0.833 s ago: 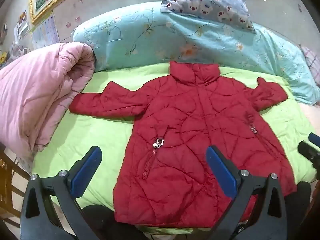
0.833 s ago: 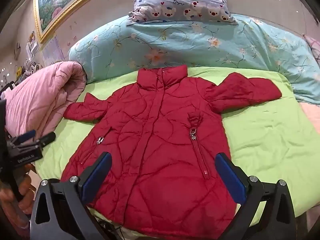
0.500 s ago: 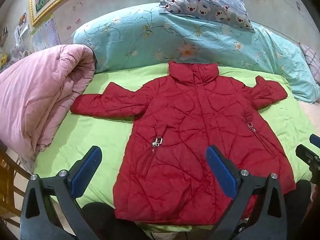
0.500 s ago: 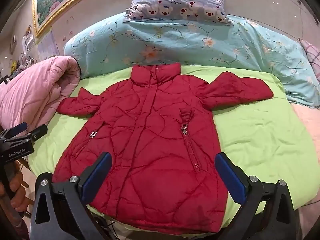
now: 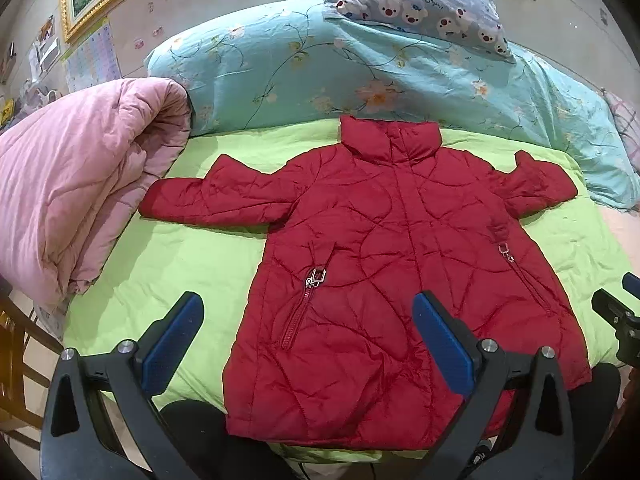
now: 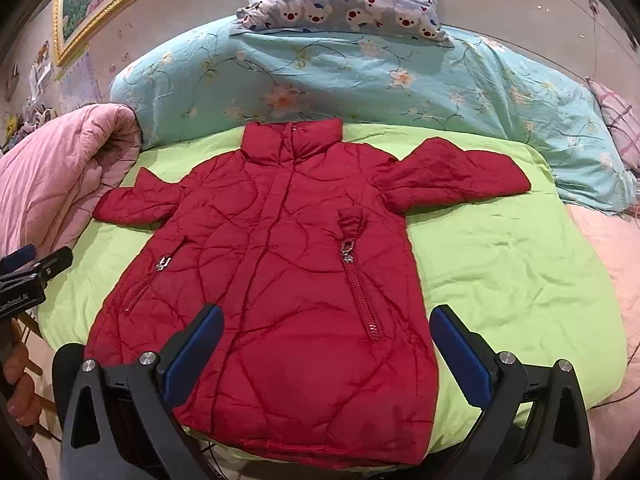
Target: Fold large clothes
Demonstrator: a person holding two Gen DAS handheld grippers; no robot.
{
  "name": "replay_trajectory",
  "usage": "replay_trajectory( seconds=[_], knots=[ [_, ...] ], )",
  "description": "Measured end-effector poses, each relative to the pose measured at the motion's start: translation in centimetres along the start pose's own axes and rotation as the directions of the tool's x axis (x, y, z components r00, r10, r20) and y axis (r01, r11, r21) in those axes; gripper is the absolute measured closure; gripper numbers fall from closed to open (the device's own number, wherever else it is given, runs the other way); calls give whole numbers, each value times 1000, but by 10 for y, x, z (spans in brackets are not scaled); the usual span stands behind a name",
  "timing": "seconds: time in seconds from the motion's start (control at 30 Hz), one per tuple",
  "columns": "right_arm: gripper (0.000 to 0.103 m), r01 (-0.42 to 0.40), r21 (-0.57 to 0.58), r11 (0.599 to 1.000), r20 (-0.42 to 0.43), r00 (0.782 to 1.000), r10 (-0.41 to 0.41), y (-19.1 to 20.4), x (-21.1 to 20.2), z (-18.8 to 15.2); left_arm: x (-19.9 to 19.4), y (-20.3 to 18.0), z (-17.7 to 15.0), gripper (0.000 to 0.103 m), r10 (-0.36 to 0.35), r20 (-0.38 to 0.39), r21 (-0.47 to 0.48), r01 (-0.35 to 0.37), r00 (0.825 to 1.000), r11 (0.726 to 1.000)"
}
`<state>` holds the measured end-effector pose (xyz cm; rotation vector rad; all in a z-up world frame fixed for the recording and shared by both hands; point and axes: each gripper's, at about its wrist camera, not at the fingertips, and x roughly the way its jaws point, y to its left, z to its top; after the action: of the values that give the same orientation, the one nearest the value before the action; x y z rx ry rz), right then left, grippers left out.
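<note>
Lying flat — red jacket (image 5: 384, 280) beyond both grippers' spread fingers (image 6: 192, 352).

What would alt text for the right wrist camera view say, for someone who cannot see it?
A red quilted puffer jacket lies flat, front up, sleeves spread, on a lime-green bed sheet. The open right gripper, with blue-padded fingers, hovers over its hem, holding nothing. Behind lie a turquoise floral duvet and a pink quilt.

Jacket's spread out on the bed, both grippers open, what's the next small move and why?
Probably lower the left gripper toward the jacket's left sleeve to fold it inward. The jacket lies flat, front up, both sleeves out, and neither open gripper touches it yet.
</note>
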<state>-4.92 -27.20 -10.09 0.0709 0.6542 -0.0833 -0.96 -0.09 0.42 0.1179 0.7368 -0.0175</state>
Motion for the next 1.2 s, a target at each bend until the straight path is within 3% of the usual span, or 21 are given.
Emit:
replay_trajectory(
  seconds=[0.37, 1.2],
  knots=[
    [0, 23, -10, 1000, -3, 1000, -23, 0, 0, 0, 3, 2, -1, 0, 10, -2, -12, -10, 1000, 1000],
    [0, -55, -40, 998, 63, 996, 57, 17, -48, 3, -24, 6, 1, 0, 9, 32, -1, -9, 999, 1000]
  ],
)
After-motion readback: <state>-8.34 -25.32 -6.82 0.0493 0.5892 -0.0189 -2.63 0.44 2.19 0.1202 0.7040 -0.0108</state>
